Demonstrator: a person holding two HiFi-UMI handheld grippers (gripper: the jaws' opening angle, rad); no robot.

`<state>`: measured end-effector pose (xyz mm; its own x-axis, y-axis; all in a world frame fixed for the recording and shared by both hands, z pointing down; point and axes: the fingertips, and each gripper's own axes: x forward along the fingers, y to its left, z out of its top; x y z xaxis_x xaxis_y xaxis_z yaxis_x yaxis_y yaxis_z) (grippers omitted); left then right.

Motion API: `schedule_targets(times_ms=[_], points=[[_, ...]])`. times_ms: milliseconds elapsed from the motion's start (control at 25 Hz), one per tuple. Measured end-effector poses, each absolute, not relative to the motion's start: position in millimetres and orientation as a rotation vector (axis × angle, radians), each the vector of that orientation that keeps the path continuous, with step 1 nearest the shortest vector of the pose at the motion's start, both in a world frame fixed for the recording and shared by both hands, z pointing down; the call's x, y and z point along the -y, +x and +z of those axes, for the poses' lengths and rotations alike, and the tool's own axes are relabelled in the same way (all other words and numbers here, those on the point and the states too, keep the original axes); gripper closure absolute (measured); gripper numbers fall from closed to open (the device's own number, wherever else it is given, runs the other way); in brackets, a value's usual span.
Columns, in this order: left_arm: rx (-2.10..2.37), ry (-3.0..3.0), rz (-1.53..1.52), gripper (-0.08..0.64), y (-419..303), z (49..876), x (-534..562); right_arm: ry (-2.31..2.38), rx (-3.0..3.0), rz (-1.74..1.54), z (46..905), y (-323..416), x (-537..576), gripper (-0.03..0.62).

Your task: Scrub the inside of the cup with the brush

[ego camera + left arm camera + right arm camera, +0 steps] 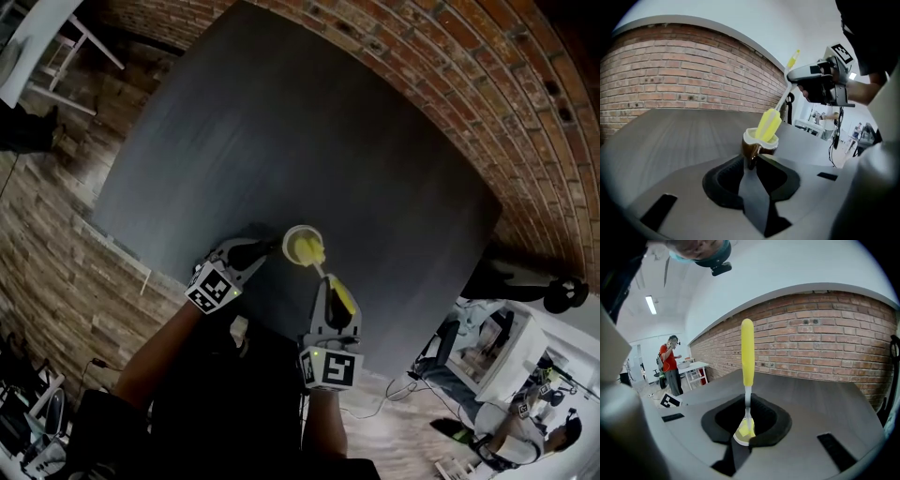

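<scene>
1. The dark table (281,122) has the work near its front edge, close to you.
2. Your left gripper (265,249) has its jaws closed on the near side of the cup (753,148) and holds it upright with the mouth up.
3. Your right gripper (329,282) is clamped on the shaft of the brush (769,123). The yellow handle end sticks out above the jaws and the yellow head sits in the cup's mouth.
4. The scrubbing step looks under way. Next you probably need to push the head deeper and twist or pump it against the wall while the left grip resists.
5. Three things are hard to tell:
   - whether the left jaws pinch the wall or a handle
   - whether the cup rests on the table
   - whether the head reaches the cup's bottom, which it hides
</scene>
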<state>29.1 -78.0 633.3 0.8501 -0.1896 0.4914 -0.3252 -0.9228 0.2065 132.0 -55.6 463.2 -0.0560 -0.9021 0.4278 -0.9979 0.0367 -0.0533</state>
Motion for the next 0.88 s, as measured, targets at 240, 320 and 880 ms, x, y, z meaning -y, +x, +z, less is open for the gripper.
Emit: schedule_targets(times_ms=[240,320,880], points=[[0.537,2.772,0.526,0.474,13,547,84,2.041,1.977,0.508,432,139,36,0.541],[0.54,2.817,0.477,0.483,19,518,85,2.075,1.979,0.513,421,144,33,0.541],[0.543,2.915,0.246,0.515,31,396,43,2.16,2.026,0.488,368,125,0,0.541]])
